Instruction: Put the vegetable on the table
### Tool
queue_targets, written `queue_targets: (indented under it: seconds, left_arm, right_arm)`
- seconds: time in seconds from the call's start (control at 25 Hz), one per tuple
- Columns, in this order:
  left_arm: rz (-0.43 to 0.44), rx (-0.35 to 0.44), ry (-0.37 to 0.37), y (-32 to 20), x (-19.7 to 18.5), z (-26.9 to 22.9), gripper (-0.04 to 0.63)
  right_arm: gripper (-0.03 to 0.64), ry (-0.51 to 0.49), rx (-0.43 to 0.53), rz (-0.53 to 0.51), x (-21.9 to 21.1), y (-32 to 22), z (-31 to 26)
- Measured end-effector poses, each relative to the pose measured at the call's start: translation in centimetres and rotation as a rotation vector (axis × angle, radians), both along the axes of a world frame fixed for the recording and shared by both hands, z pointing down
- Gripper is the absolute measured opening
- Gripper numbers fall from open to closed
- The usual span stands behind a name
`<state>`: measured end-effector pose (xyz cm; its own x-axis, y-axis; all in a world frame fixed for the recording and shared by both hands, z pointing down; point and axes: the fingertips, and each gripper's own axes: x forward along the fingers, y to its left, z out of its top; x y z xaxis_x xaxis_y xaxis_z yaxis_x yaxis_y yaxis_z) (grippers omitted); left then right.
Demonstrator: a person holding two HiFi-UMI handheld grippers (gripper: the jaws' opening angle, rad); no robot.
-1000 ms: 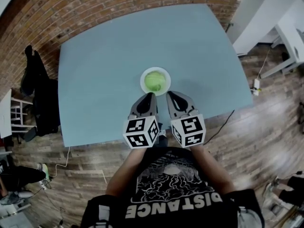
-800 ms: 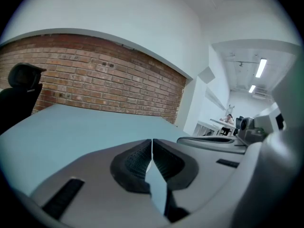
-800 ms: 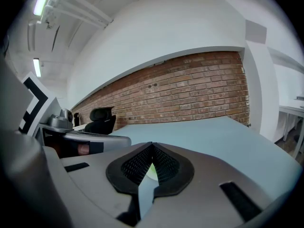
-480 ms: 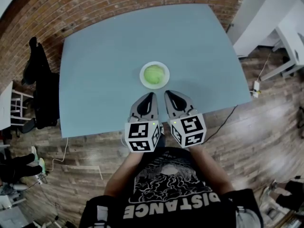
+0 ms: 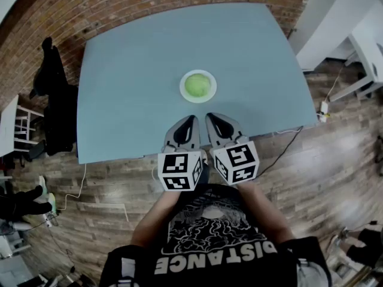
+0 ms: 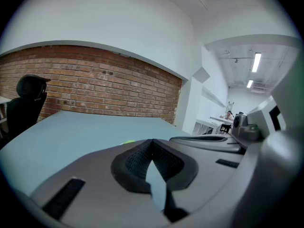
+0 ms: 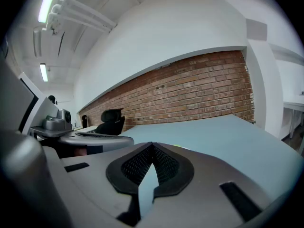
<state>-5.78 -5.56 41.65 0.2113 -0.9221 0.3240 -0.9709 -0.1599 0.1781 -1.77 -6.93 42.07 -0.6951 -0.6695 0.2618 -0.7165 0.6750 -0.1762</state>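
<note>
Vegetable check: round, green, sitting in a white dish out in the middle of the blue table. So on the table only by way of the dish, not on the bare top.

Biggest change over the last second: pulled back a bit toward the near edge, with more floor in the head view and a wider strip of blue between dish and gripper tips than before. Left gripper and right gripper side by side at that edge, both pointed at the dish, neither touching it. Pads pressed tip to tip on both, nothing pinched between, just a thin slit of blue lower down. Marker cube on the left one twisted round a little too. Reads like backing off rather than going in, but can't call it from this alone.

Surface: flat, matte, level, no obvious lip.

Room, big to small: red brick wall along the far side, wood-plank floor, white desks off right, black office chair at left.
</note>
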Motion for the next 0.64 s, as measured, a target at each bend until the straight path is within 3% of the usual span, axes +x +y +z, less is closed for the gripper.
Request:
queue_targets:
  seconds: [0.64]
  left_arm:
    - [0.026,-0.001,-0.013,0.86,0.45,0.21,0.002]
  right_arm:
    - [0.008,0.005,0.001,0.015,0.20,0.94,0.06]
